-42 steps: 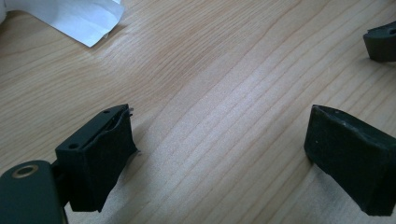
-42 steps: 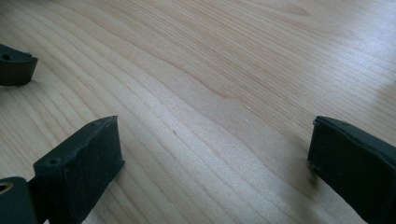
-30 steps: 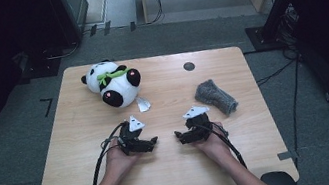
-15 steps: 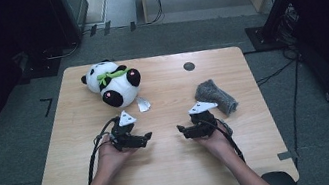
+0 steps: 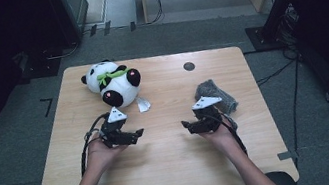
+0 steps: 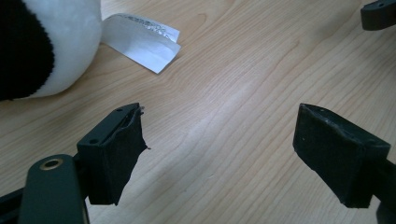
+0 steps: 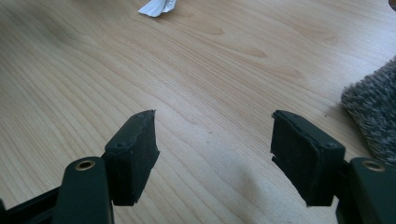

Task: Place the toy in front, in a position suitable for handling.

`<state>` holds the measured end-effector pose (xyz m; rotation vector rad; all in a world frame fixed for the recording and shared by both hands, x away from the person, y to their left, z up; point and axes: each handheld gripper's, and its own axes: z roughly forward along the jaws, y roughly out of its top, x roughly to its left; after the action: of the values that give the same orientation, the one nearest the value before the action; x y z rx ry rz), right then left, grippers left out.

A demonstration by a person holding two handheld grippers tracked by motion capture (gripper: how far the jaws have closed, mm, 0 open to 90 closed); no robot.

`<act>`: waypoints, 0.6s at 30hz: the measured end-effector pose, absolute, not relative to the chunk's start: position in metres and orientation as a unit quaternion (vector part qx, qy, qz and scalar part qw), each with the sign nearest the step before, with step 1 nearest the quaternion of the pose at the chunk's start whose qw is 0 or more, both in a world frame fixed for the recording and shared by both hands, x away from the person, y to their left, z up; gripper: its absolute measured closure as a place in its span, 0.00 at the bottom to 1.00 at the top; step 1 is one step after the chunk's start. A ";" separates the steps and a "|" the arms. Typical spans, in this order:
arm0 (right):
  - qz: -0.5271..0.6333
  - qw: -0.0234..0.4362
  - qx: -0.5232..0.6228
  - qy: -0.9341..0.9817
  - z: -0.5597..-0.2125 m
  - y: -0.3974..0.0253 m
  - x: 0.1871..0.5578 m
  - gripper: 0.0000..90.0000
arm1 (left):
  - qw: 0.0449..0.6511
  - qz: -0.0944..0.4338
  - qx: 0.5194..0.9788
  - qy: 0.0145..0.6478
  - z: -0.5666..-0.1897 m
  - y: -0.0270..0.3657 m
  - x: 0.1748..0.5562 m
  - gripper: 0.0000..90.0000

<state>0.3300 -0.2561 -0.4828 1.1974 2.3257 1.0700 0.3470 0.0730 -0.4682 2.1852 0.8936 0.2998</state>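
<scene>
1. Drifting apart since a second ago: left tool [image 5: 135,134] nearing panda [image 5: 112,81] by the far-left corner, jaws spread.
2. Sliding right tool [image 5: 189,126] toward grey cloth [image 5: 216,95] near the right edge, jaws spread, holding nothing; likely lining up separate grasps.

The plush panda [image 5: 112,82] is white with black ears and limbs, pink paw pads, and a green leaf-coloured band at the neck. Its sewn-in label [image 6: 140,41] is white with fine grey print. The folded cloth [image 5: 215,96] is mottled dark grey with a fuzzy texture. The table [image 5: 175,167] is light wood with a darker flowing grain and a single black round spot [image 5: 189,66]. The left gripper [image 5: 132,136] and the right gripper [image 5: 193,127] are black, each with a brass-coloured rivet and a pale grey triangular plate.
</scene>
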 end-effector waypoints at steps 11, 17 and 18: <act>0.379 0.159 0.422 0.809 -0.476 -0.271 0.335 0.40 | 0.382 0.115 0.848 0.349 -0.459 0.087 0.353 0.25; 0.380 0.166 0.431 0.802 -0.473 -0.284 0.337 0.40 | 0.386 0.108 0.844 0.356 -0.451 0.100 0.359 0.27; 0.381 0.166 0.432 0.801 -0.472 -0.286 0.337 0.41 | 0.384 0.108 0.845 0.356 -0.450 0.102 0.360 0.27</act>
<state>0.3369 -0.2861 -0.4725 1.2308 2.2803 1.0841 0.3599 0.1020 -0.4499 2.1525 0.9077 0.2756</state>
